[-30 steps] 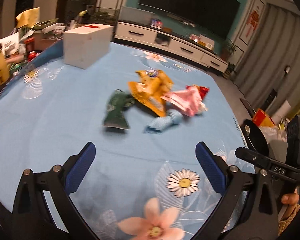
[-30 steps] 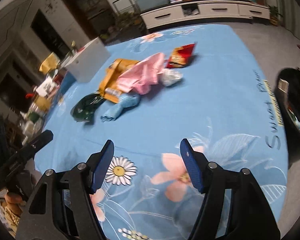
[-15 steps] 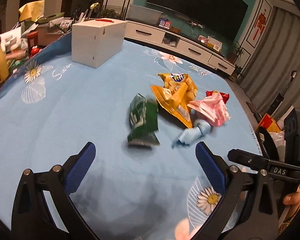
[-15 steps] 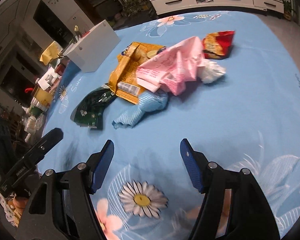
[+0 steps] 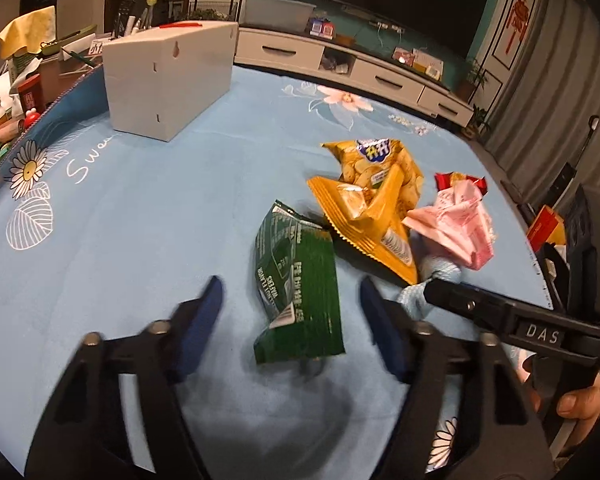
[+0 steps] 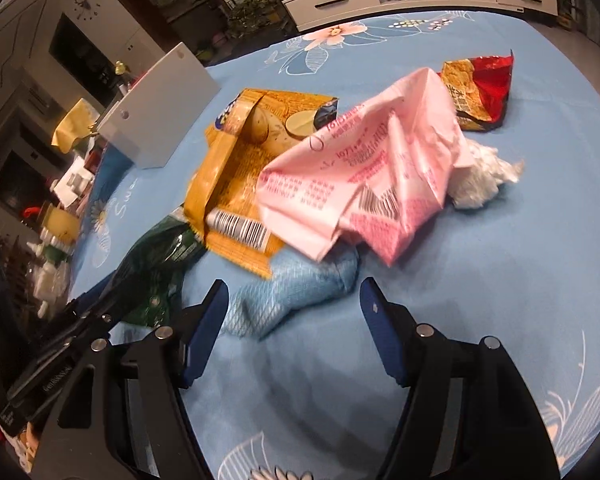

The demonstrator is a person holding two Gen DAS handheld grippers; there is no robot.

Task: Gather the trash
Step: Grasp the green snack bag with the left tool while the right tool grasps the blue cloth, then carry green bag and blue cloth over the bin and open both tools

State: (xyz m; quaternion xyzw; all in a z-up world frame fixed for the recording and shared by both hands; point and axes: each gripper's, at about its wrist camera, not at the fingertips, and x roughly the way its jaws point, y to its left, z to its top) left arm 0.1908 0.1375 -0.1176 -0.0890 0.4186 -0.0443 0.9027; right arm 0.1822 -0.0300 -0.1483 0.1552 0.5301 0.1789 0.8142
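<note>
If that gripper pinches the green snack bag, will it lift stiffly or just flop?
The green snack bag lies flat and creased between the open left gripper fingers, so it is probably empty, light and floppy. Its glossy film may slip. One end touches the yellow chip bag, which might shift too.

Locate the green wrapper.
In the left wrist view the green wrapper lies flat between the open left gripper fingers, just left of the yellow chip bag.
</note>
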